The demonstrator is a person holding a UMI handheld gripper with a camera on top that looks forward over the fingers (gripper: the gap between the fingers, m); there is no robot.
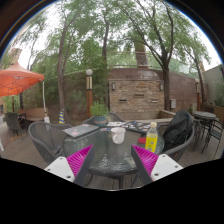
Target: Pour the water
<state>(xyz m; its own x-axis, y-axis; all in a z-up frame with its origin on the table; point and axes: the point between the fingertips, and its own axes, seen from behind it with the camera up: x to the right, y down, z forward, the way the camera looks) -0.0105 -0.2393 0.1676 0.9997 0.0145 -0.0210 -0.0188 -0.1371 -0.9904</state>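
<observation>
— So, where is your claw (112, 160) right now?

— It hangs above the near edge of a round glass worktop (112, 158) on an outdoor patio. Its two fingers are spread wide, the pink pads (79, 159) facing each other, and nothing is pinched between them.

— And the things you need for pouring?

— A white cup (118, 134) stands on the worktop just ahead of your fingers, roughly midway between them. A clear bottle with a yellow label (151, 139) stands upright to the right of the cup, a little beyond your right finger. The two are near each other but not touching. I cannot tell how much liquid the bottle holds.

— What else is around you?

— Dark metal chairs (45, 140) ring the worktop, and a dark bag (178, 131) sits on the chair to the right, behind the bottle. Something flat and grey (80, 129) lies on the far left part of the worktop. Beyond that you face a brick wall (135, 92) under tall trees (105, 40), with an orange umbrella (15, 78) off to the left.
</observation>
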